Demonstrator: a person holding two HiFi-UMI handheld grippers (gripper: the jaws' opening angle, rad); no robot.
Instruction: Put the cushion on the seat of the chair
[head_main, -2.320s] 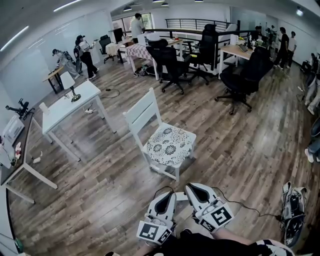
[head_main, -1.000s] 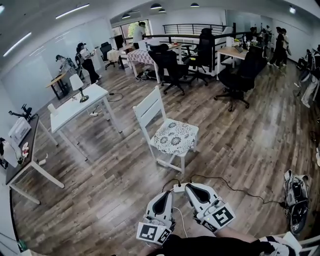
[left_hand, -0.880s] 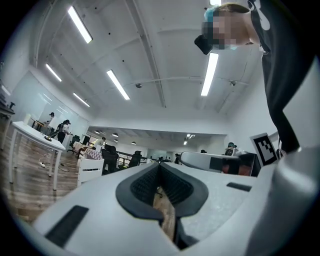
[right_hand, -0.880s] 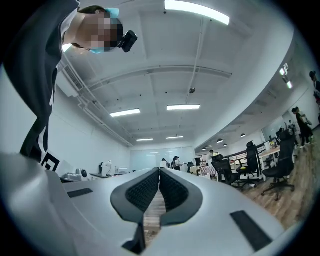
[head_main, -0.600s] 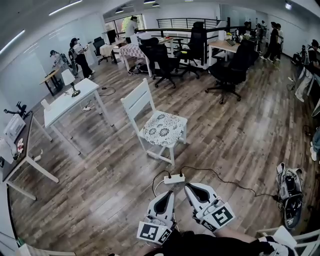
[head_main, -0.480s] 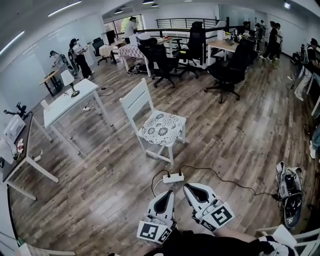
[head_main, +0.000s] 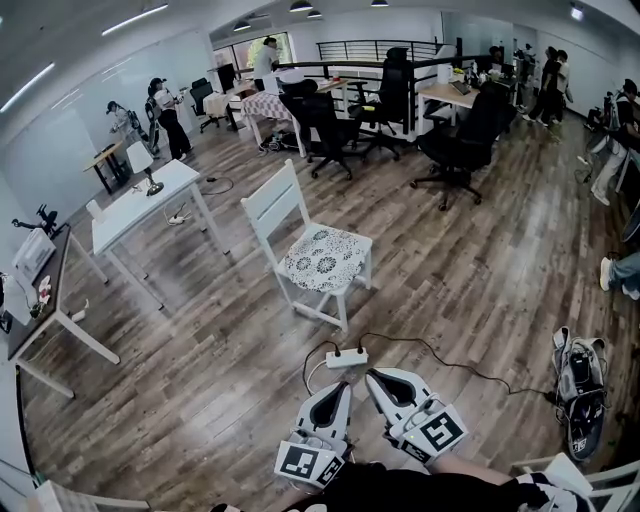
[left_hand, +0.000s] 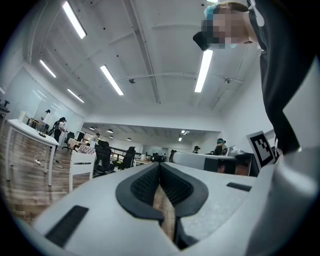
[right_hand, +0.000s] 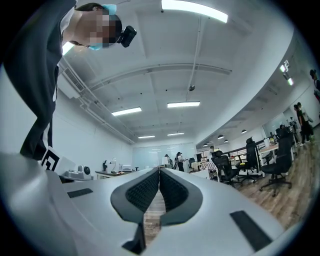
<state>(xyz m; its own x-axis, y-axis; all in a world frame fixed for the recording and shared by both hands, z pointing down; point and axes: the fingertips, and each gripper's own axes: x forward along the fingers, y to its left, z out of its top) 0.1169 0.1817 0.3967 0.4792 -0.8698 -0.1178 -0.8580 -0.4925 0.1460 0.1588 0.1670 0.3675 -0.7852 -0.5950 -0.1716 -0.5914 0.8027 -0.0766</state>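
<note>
1. So, the cushion (head_main: 325, 258) is seen lying flat on the seat of the white chair (head_main: 281, 206), patterned side up. Pretty much the whole seat is covered by it.
2. The chair is stood on the wood floor (head_main: 470, 290) around mid-room, with its slatted back on the left side as seen from the head view.
3. The left gripper (head_main: 335, 392) and right gripper (head_main: 378, 378) are held low at the bottom edge of the head view, side by side, well apart from the chair and pointed roughly its way.
4. Left gripper: the jaws are closed tip to tip in its own view and nothing is pinched between them. Only a sliver of floor can be seen through the slot behind the pads.
5. Right gripper: same deal, the jaws are pressed together and nothing is held.
6. A white power strip (head_main: 345, 357) is laid on the floor between the grippers and the chair, just ahead of the jaws. A dark cable (head_main: 450, 362) is trailed off to the right, toward a bag (head_main: 575, 385) dumped on the floor.
7. A white tabletop (head_main: 140, 205) is set left of the chair, with a lamp (head_main: 148, 180) on it.
8. Black office chairs (head_main: 325, 125) are parked further back, and a few people (head_main: 165, 115) can be made out at the far end.
</note>
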